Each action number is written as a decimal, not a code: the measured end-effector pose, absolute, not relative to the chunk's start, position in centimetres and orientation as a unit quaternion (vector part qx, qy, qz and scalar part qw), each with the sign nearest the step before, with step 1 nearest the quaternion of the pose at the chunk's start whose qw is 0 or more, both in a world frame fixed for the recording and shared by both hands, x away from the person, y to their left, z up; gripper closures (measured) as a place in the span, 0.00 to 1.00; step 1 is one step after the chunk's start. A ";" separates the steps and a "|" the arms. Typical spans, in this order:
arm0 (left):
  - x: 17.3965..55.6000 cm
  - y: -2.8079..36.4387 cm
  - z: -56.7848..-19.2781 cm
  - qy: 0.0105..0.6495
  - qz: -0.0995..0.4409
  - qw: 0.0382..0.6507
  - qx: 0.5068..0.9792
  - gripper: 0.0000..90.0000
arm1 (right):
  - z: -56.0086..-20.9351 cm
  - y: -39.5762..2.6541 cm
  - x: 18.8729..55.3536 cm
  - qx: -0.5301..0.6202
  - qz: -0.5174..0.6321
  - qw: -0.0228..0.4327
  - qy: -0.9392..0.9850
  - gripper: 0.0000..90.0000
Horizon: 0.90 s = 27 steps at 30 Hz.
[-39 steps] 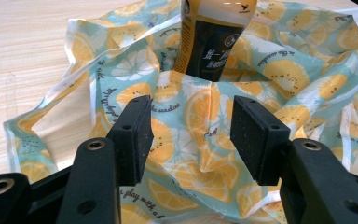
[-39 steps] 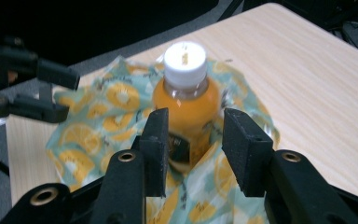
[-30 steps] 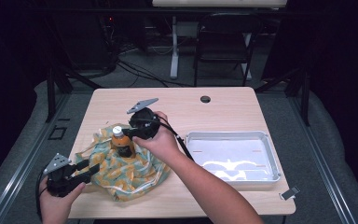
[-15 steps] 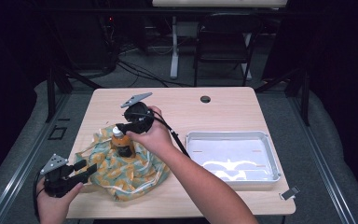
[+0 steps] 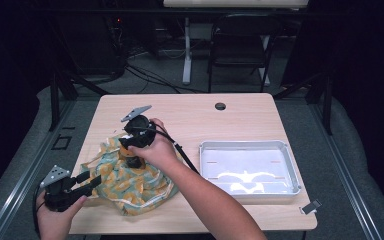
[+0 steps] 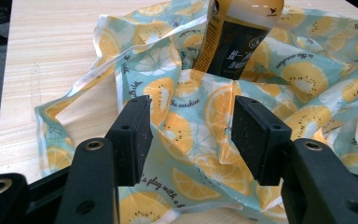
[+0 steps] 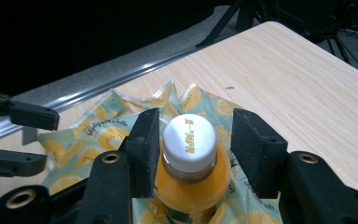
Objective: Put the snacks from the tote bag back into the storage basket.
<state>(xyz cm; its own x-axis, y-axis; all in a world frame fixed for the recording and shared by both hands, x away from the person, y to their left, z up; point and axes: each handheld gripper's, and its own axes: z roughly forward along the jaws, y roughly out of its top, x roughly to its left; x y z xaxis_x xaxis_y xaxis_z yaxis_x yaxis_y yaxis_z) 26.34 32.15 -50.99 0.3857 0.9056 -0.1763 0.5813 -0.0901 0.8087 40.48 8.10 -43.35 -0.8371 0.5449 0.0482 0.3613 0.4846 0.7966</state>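
A bottle of orange drink (image 7: 191,186) with a white cap stands upright on a cloth (image 5: 130,185) printed with orange slices, at the table's left. My right gripper (image 7: 196,140) comes down over it from above. Its jaws have just been opening and now stand on either side of the cap, with a gap at the right pad. In the high view the hand and right gripper (image 5: 131,149) cover most of the bottle (image 5: 132,161). My left gripper (image 6: 191,135) lies low at the cloth's near-left edge, open, with a fold of cloth (image 6: 307,79) between the pads and the bottle (image 6: 235,42) just beyond.
A shallow metal tray (image 5: 250,145) sits at the right of the wooden table (image 5: 260,115). A round hole (image 5: 220,106) is near the far edge. A small clip (image 5: 311,206) lies at the near right corner. The left gripper (image 7: 32,137) shows beside the cloth.
The right gripper has shifted left and down over the bottle's top, and its jaws have spread. The bottle, the cloth and the left gripper have stayed in place.
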 end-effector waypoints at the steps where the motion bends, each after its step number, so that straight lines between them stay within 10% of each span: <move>1: 26.3 32.1 -51.0 0.521 0.189 0.428 0.713 0.53 | -43.5 8.3 40.5 0.261 0.431 0.110 0.856 0.58; 27: 26.4 32.3 -51.3 0.524 0.185 0.430 0.712 0.53 | -46.2 9.6 41.0 0.286 0.434 0.109 0.847 0.59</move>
